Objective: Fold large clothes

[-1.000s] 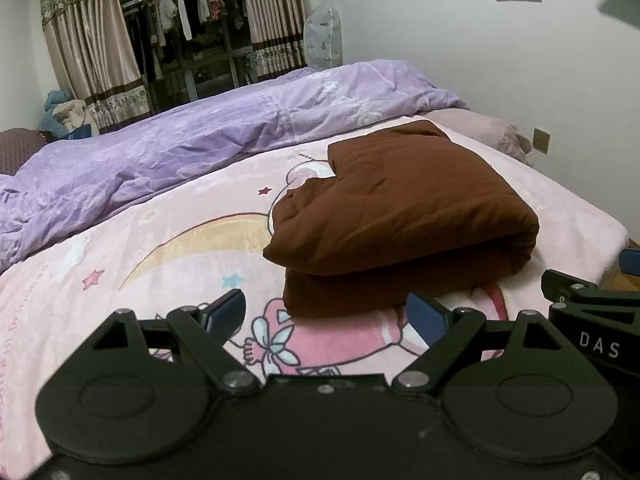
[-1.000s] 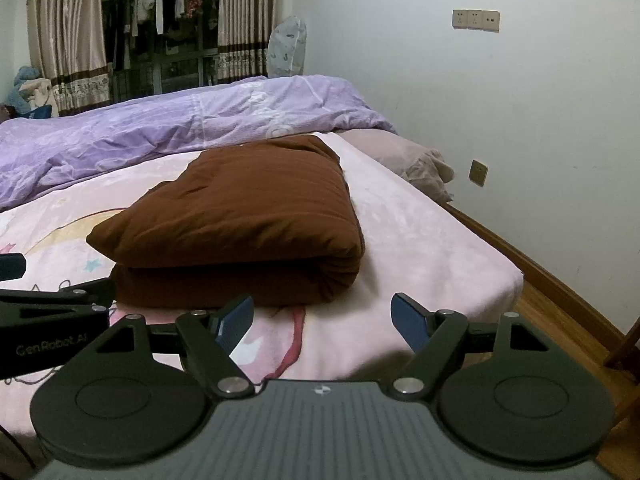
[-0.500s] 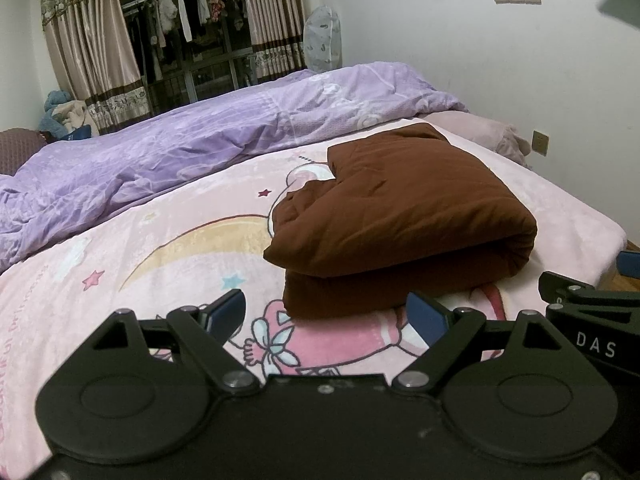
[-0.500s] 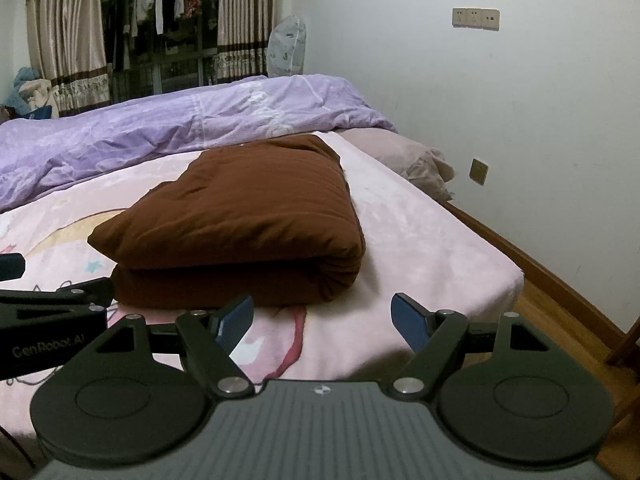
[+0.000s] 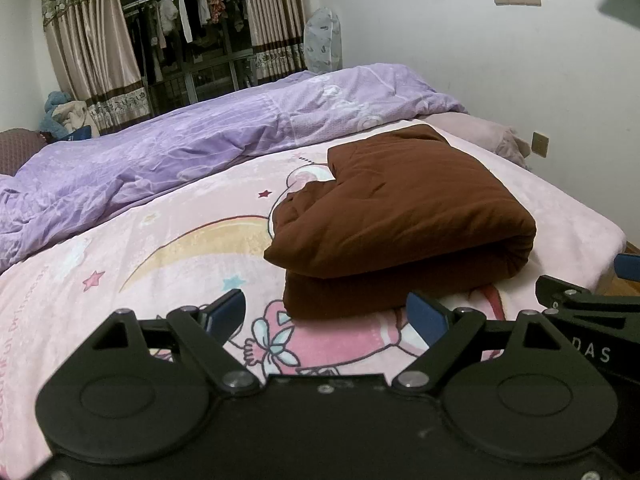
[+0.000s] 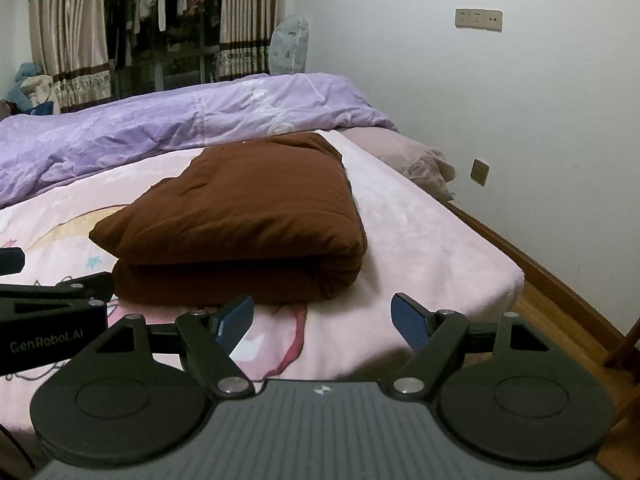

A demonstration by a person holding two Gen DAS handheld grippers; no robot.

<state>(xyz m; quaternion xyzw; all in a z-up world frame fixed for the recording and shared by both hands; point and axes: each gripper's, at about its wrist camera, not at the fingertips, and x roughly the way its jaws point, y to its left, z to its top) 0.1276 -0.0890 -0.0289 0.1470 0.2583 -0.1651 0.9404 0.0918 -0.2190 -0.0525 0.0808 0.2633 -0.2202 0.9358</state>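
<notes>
- Here, the left gripper (image 5: 326,316) fills the bottom of its own view, its two blue-padded jaws spread wide apart with nothing between them; they hang just above the pink bedsheet (image 5: 160,264), short of the folded cloth.
- The right gripper (image 6: 322,318) sits the same way in its own view: jaws spread wide, empty, poised over the near edge of the bed.
- Each gripper also shows at the edge of the other's view (the right one as a black bracket at the far right of the left view, the left one as a black bracket with pale lettering at the far left of the right view), so the two are side by side.
- Just beyond both sets of jaws lies the brown garment (image 5: 400,216) (image 6: 244,220), thick and padded-looking, folded into a bulky rectangle of two stacked layers; its rounded fold faces the right side of the bed, and it rests flat on the sheet, touched by neither gripper.
- The sheet under it is pale pink with a cartoon print: a yellow crescent moon, small stars and a pink figure partly covered by the garment.
- Behind the garment a rumpled lilac duvet (image 5: 192,152) runs across the far side of the bed, and a dusty-pink pillow (image 6: 412,156) lies at the far right corner.
- Further back, striped curtains (image 5: 96,48) frame a dark window with clothes hanging on a rail.
- A white wall stands to the right, with wooden floor (image 6: 560,312) beside the bed.
</notes>
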